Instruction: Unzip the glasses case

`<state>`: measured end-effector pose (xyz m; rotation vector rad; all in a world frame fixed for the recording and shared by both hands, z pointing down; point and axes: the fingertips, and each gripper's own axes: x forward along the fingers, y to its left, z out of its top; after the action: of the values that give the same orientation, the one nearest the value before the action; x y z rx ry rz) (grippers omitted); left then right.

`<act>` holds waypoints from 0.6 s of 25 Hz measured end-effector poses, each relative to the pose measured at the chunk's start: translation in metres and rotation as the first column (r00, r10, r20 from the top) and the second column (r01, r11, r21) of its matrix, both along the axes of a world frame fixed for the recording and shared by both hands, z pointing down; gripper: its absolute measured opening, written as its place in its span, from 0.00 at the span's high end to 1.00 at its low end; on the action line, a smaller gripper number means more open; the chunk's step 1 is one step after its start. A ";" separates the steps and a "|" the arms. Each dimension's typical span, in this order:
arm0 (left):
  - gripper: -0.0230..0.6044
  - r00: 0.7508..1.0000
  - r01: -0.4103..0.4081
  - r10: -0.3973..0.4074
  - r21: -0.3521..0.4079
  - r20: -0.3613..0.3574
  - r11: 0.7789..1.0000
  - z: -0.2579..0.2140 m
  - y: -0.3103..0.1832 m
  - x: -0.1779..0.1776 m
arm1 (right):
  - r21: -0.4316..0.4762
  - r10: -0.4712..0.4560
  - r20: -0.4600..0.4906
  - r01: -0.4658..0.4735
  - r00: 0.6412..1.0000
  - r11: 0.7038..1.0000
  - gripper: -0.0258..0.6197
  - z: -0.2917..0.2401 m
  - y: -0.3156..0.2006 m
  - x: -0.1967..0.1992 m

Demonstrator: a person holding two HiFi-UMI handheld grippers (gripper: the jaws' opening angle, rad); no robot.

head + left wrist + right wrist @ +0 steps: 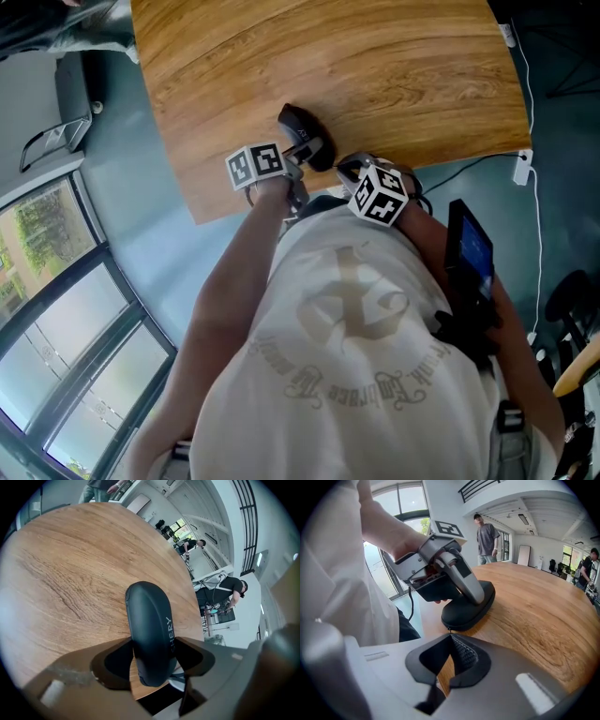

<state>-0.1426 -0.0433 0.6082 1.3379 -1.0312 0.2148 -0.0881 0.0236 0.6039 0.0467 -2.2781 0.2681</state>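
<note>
A black zipped glasses case [298, 122] lies on the wooden table [375, 66] close to its near edge. In the left gripper view the case [147, 620] runs lengthwise between the jaws, and my left gripper [152, 656] is shut on its near end, one pad on each side. From the right gripper view, a grey finger [464, 581] of that gripper lies across the case [464, 613]. My right gripper [451, 637] is shut, its tips meeting on the small zipper pull [448, 629] at the case's near end. Both grippers [305, 150] [347, 169] sit side by side at the table edge.
The table edge [309, 192] runs just under both grippers, right against the person's body. A phone [469, 248] is strapped on the right forearm. A cable and a white power strip [522, 169] lie on the floor at right. A person [488, 538] stands beyond the table.
</note>
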 end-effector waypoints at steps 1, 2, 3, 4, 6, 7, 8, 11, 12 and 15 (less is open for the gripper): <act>0.50 1.000 -0.006 0.006 -0.001 -0.002 1.000 0.000 0.000 0.000 | -0.002 0.007 0.003 -0.007 1.000 1.000 0.96 -0.001 -0.003 0.001; 0.50 1.000 -0.011 0.011 -0.002 -0.005 1.000 0.001 0.000 -0.001 | -0.002 0.006 0.005 -0.006 1.000 1.000 0.96 -0.001 -0.004 0.002; 0.50 1.000 -0.014 0.014 -0.003 -0.009 1.000 0.001 0.001 -0.001 | 0.001 0.000 0.005 0.000 1.000 1.000 0.96 -0.001 -0.005 0.002; 0.50 1.000 -0.017 0.017 -0.006 -0.013 1.000 0.001 0.001 0.000 | 0.007 -0.007 0.004 0.007 1.000 1.000 0.96 -0.001 -0.005 0.002; 0.50 0.999 -0.029 0.029 -0.014 -0.021 0.999 0.002 0.002 0.001 | 0.014 -0.003 0.005 0.003 1.000 1.000 0.96 -0.001 -0.006 0.003; 0.50 0.999 -0.041 0.040 -0.018 -0.024 0.999 0.002 0.003 0.002 | 0.016 0.007 0.006 -0.007 1.000 1.000 0.96 -0.001 -0.008 0.004; 0.50 0.998 -0.054 0.054 -0.021 -0.026 0.998 0.002 0.003 0.002 | 0.017 0.015 0.007 -0.015 1.000 1.000 0.96 -0.002 -0.010 0.004; 0.50 0.996 -0.084 0.083 -0.027 -0.034 0.996 0.002 0.008 0.003 | 0.020 0.013 0.007 -0.013 1.000 1.000 0.96 -0.002 -0.012 0.005; 0.50 0.996 -0.088 0.087 -0.028 -0.037 0.996 0.002 0.009 0.002 | 0.023 0.009 0.007 -0.009 1.000 1.000 0.96 -0.002 -0.012 0.004; 0.50 0.993 -0.111 0.110 -0.030 -0.041 0.993 0.002 0.011 0.004 | 0.030 0.014 0.008 -0.014 1.000 0.999 0.96 -0.002 -0.013 0.006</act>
<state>-0.1382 -0.0326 0.6105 1.3663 -0.9183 0.2860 -0.0826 0.0111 0.6014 0.0776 -2.2901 0.2412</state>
